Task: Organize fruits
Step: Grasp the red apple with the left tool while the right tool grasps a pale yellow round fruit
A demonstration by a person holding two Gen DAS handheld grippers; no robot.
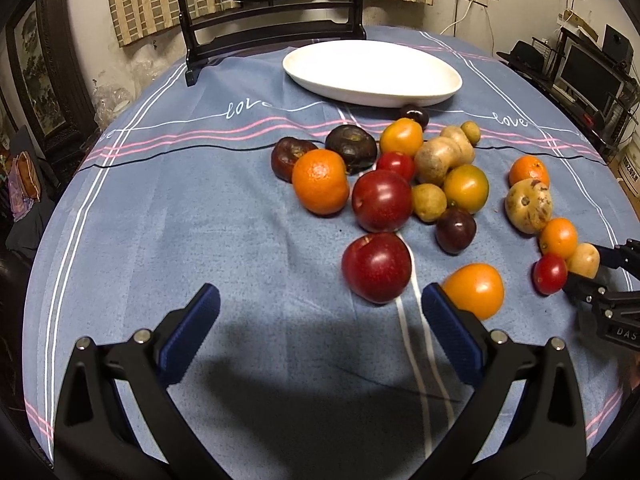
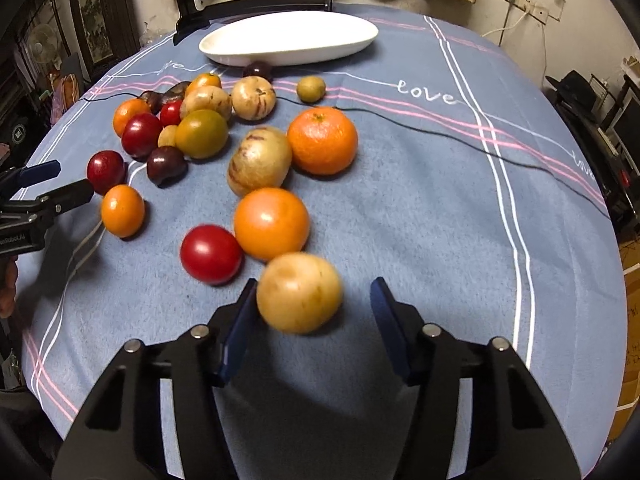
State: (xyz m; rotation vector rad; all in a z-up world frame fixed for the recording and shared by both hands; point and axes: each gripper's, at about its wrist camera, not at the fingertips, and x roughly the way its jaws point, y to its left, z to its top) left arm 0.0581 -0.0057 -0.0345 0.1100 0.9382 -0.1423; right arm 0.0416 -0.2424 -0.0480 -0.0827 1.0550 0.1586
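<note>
Several fruits lie loose on the blue tablecloth (image 1: 200, 216). A white oval plate (image 1: 372, 72) stands empty at the far side; it also shows in the right wrist view (image 2: 288, 38). My left gripper (image 1: 320, 312) is open and empty, just short of a red plum (image 1: 376, 267), with an orange fruit (image 1: 476, 289) by its right finger. My right gripper (image 2: 314, 300) is open, its jaws either side of a tan round fruit (image 2: 299, 293) that touches the left pad. A red tomato (image 2: 210, 254) and an orange fruit (image 2: 271, 223) lie just beyond.
A dark wooden mirror stand (image 1: 276, 20) rises behind the plate. A thin black cable (image 2: 440, 136) crosses the cloth. The table edge curves close on both sides. Shelves with electronics (image 1: 592, 76) stand to the right. My right gripper shows at the left wrist view's right edge (image 1: 584, 272).
</note>
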